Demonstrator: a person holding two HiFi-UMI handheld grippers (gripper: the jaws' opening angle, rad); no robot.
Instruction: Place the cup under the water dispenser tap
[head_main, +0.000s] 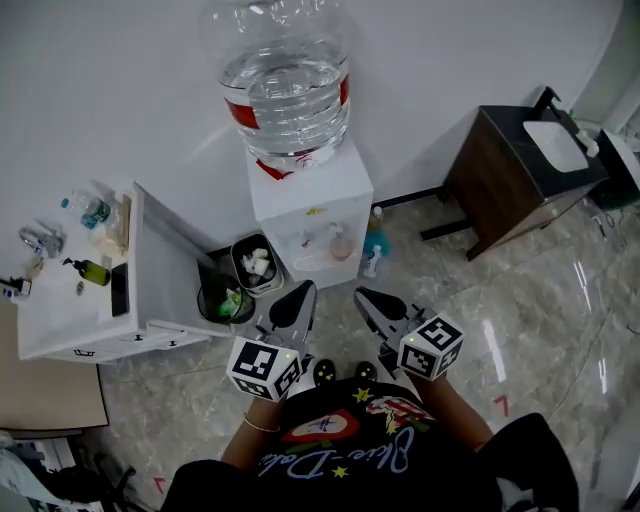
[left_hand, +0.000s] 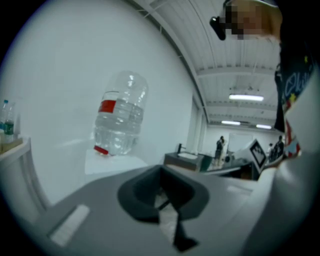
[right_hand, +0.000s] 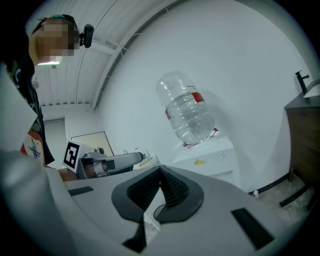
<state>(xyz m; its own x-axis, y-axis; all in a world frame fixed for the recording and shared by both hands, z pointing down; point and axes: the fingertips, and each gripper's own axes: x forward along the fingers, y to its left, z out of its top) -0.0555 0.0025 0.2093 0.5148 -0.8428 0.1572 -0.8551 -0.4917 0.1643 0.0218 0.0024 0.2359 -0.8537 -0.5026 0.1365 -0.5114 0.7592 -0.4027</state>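
Looking down from the head view, we saw the water dispenser (head_main: 310, 200) against the white wall, with 1 large clear bottle (head_main: 286, 85) upended on top, partly filled and banded in red. In the dispenser's front recess sat a small pinkish cup (head_main: 341, 243), under the taps as far as we could tell. It was too small for us to say which tap.

A blue bottle (head_main: 375, 240) stood on the marble floor (head_main: 530, 320) just beside the dispenser on the right. 2 open bins (head_main: 237, 262) with rubbish in them stood just beside it on the left. Further left was a white cabinet (head_main: 70, 320) with a few bottles on top. A dark wooden unit (head_main: 500, 175) carrying a white basin stood well apart to the right.

We held the left gripper (head_main: 306, 290) and the right gripper (head_main: 361, 294) side by side in front of the chest. Both pointed toward the dispenser and were well short of the cup, touching nothing. In each gripper view the 2 jaws were pressed together at their tips, and nothing was caught between them. The bottle and the dispenser top showed beyond them.
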